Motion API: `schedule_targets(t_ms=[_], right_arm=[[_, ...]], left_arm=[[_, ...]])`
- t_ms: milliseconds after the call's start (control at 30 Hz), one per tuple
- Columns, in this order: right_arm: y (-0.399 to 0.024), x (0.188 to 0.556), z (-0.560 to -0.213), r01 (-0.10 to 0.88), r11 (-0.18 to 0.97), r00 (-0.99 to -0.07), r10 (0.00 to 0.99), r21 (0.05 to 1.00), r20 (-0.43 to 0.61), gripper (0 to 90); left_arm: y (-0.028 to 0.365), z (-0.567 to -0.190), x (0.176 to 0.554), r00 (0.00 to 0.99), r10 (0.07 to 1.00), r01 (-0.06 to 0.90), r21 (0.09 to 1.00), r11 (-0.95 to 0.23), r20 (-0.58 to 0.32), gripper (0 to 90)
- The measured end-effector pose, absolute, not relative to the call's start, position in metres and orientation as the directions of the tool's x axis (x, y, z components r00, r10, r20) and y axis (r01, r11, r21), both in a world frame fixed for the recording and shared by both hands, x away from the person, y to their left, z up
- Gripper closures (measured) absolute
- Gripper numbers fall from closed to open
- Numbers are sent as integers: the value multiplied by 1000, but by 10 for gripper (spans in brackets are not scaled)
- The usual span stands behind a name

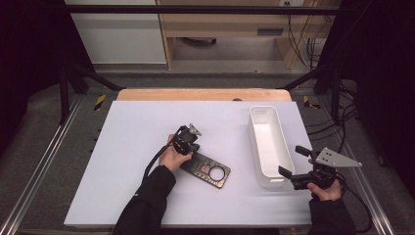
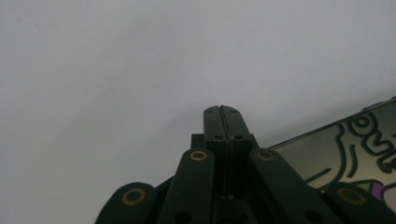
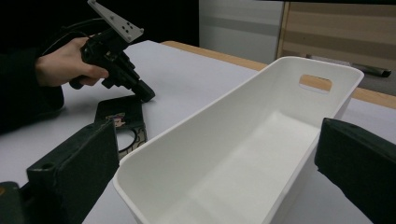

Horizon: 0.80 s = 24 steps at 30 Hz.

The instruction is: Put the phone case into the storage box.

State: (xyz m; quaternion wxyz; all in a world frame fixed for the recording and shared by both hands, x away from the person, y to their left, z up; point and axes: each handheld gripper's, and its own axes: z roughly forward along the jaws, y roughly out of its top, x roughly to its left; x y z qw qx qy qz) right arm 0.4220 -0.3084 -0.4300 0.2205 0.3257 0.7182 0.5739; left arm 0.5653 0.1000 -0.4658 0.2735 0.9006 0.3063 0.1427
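Observation:
A dark flat case (image 1: 209, 170) with a round ring and a printed drawing lies on the white tabletop, left of the bin. My left gripper (image 1: 191, 151) points down at the case's far left end with its jaws shut. In the left gripper view those shut jaws (image 2: 222, 113) hold nothing, and the case (image 2: 355, 144) lies just to their right. The right gripper view shows the left gripper (image 3: 145, 93) with its tip at the case's (image 3: 122, 114) far edge. My right gripper (image 1: 293, 161) stands open by the near right corner of the white bin (image 1: 254, 133), nothing pressed between its jaws.
The long white bin (image 3: 210, 116) has nothing in it and has a handle slot at its far end; its near end looms between my right gripper's (image 3: 217, 179) wide jaws. The white tabletop (image 1: 132, 147) ends in a wooden edge at the back, with metal rails on both sides.

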Motion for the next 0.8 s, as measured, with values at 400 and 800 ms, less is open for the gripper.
schedule_targets(t_ms=[400, 800], right_arm=[[-308, 422, -430, 215, 131, -693, 718, 968, 57, 5], [-307, 422, -430, 215, 134, -695, 717, 967, 54, 5]], left_arm=[[119, -466, 537, 779, 619, 462, 579, -671, 96, 894], [134, -467, 511, 791, 605, 449, 588, -673, 89, 894]])
